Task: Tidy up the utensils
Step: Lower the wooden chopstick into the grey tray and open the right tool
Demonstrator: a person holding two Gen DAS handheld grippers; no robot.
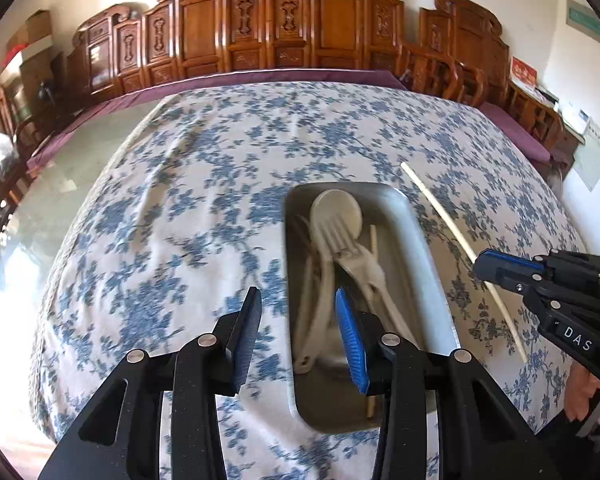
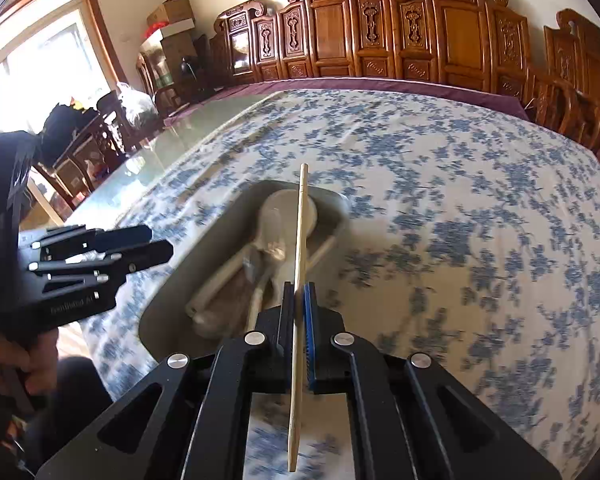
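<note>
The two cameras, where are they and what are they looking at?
Left wrist: sits on the left gripper, jaws open and empty, looking down at the tray; the right gripper shows too.
Right wrist: sits on the right gripper, shut on a chopstick; a hand holds the left gripper.
Both see the tray, spoon and flowered cloth.

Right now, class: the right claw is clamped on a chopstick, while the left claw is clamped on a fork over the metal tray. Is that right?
Not quite. The right claw does clamp the chopstick, but the left claw is open and holds nothing above the metal tray; the left wrist view shows this.
</note>
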